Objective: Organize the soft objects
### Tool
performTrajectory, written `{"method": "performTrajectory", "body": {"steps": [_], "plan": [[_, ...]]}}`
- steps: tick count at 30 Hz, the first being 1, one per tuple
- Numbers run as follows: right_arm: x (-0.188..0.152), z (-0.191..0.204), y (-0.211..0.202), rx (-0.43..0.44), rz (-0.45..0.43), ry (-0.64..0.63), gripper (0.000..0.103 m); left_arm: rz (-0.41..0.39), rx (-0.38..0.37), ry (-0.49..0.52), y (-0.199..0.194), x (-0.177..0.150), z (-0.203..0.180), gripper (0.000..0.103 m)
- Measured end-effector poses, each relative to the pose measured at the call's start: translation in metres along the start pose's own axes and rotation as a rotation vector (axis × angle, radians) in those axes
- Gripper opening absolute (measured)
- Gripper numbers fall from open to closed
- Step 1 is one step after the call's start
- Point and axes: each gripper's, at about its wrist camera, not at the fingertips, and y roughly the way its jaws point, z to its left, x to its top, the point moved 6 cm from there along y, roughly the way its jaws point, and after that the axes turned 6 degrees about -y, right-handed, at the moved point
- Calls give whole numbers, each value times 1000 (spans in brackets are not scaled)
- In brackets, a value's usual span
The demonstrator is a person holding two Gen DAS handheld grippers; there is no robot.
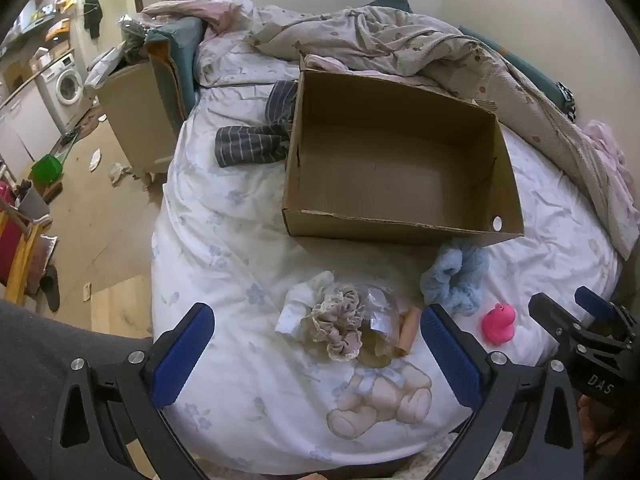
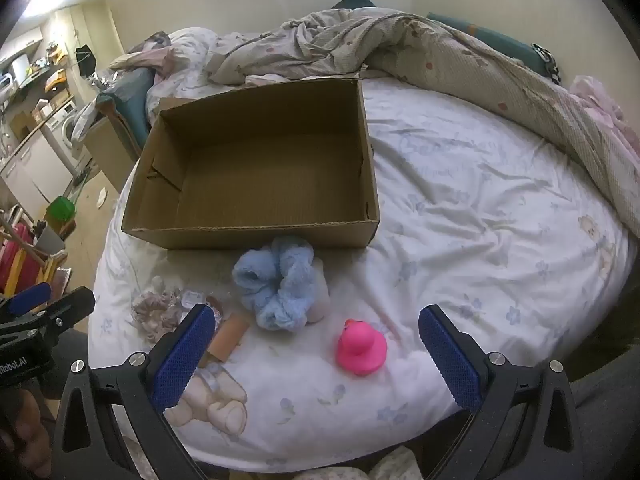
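Note:
An empty cardboard box (image 1: 404, 224) (image 2: 248, 234) stands open on the bed. In front of it lie a fluffy blue scrunchie (image 1: 456, 276) (image 2: 280, 280), a pink rubber duck (image 1: 498, 324) (image 2: 360, 350), a beige lace scrunchie (image 1: 340, 324) (image 2: 154, 312), a white cloth piece (image 1: 300, 300), a clear plastic wrapper (image 1: 380, 320) and a small tan tube (image 1: 408, 332) (image 2: 230, 338). My left gripper (image 1: 318, 354) is open and empty, just short of the beige scrunchie. My right gripper (image 2: 312, 354) is open and empty, with the duck between its fingers' line.
A rumpled beige quilt (image 1: 440, 48) (image 2: 440, 60) lies behind the box. Grey striped clothing (image 1: 252, 140) lies left of the box. The bed's left edge drops to a floor with a cardboard nightstand (image 1: 136, 120), litter and a washing machine (image 1: 66, 84).

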Motion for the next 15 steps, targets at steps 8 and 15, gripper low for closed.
{"method": "performTrajectory", "body": {"steps": [8, 15], "plan": [[0, -1, 0, 2, 0, 1, 103, 8, 1, -12, -1, 0, 3, 103], [0, 3, -3, 4, -3, -6, 103, 10, 13, -13, 2, -1, 2, 103]]}}
